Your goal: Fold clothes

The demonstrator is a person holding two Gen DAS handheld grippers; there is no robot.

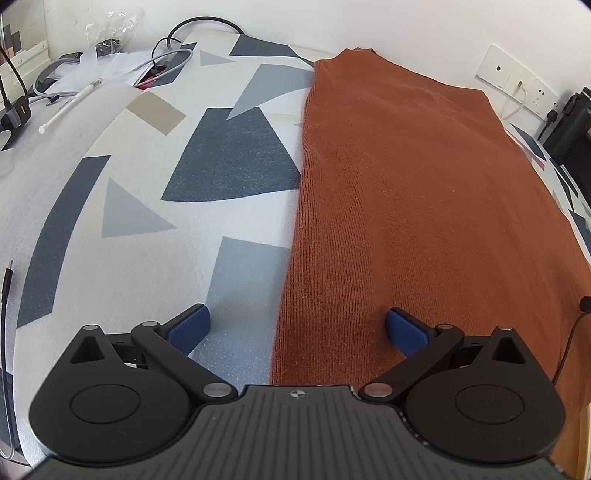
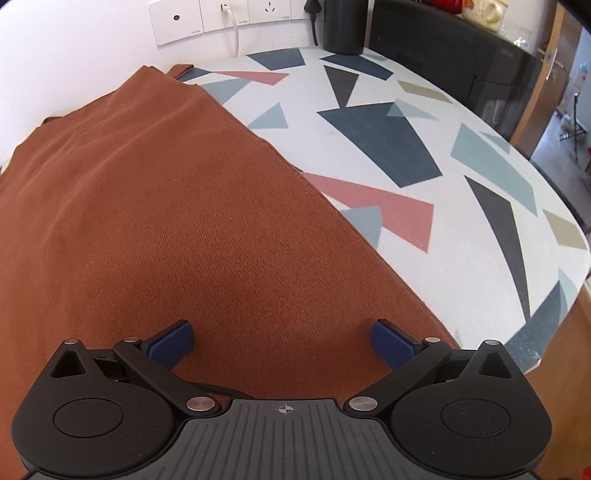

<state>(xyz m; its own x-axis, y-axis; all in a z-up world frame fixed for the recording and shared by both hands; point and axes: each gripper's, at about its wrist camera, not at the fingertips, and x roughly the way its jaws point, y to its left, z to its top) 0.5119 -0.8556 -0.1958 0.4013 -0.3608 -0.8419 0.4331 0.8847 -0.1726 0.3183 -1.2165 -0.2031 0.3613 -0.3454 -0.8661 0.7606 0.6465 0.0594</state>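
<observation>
While the rust-brown knit garment (image 1: 406,192) lies flat as a long narrow strip on the patterned table cover (image 1: 155,206), neither tool has hold of it. Its two long edges run straight and clean — judging by that, the sides look already folded inward, with the lengthwise fold or folds left to do. No sleeves visible; the far end near the wall shows a small bump, possibly a collar, too small to tell.

Left gripper (image 1: 297,326): jaws spread wide, nothing between them. It sits low at the near end, straddling the garment's left edge — one blue pad over bare cover, the other over cloth. Whether the pads touch the surface cannot be told.

Right gripper (image 2: 282,341): jaws also spread wide, empty. Both pads are over the cloth at the near end, the right long edge of the garment (image 2: 177,206) running just beside the outer pad.

Wall sockets (image 2: 236,16) sit beyond the far end; loose cables (image 1: 166,62) well apart at the far left.

Judgement: both tools look placed to take the near corners.
</observation>
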